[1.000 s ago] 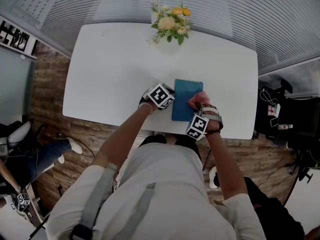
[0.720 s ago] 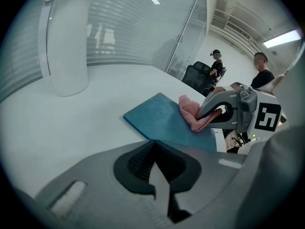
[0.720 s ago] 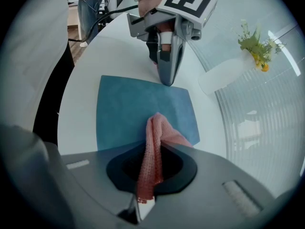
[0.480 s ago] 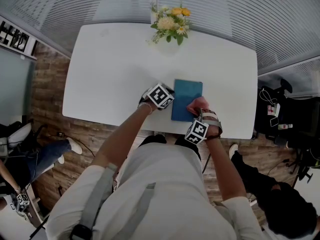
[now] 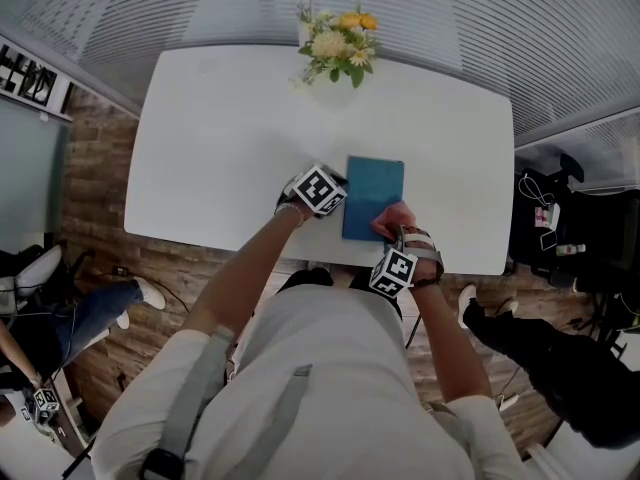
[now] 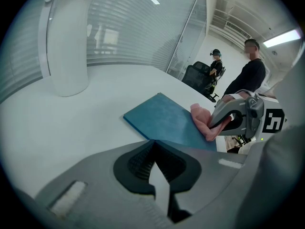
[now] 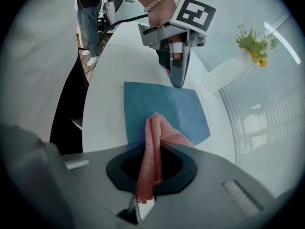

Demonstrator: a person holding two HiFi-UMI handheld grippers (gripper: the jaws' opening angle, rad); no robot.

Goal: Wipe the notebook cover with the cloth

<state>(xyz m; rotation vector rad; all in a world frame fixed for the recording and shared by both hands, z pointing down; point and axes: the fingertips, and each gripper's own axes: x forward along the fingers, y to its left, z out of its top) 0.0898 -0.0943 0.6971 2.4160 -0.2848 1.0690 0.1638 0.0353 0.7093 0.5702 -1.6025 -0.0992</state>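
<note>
A teal notebook point(image 5: 373, 193) lies flat near the front edge of the white table point(image 5: 230, 148). My right gripper point(image 5: 396, 232) is shut on a pink cloth point(image 5: 390, 218), which rests on the notebook's near right part. In the right gripper view the cloth point(image 7: 153, 147) runs from between the jaws onto the notebook point(image 7: 164, 109). My left gripper point(image 5: 341, 198) is shut, and its tips point(image 7: 177, 80) press on the notebook's left edge. The left gripper view shows the notebook point(image 6: 162, 118), the cloth point(image 6: 202, 120) and the right gripper point(image 6: 228, 120) on it.
A white vase of yellow flowers point(image 5: 338, 48) stands at the table's far edge, with its body point(image 6: 66, 46) large in the left gripper view. A person in dark clothes point(image 5: 560, 368) stands at the lower right. Wooden floor surrounds the table.
My right gripper has drawn the cloth along the notebook toward the near edge. The left gripper has stayed put. A person has walked in at the lower right.
</note>
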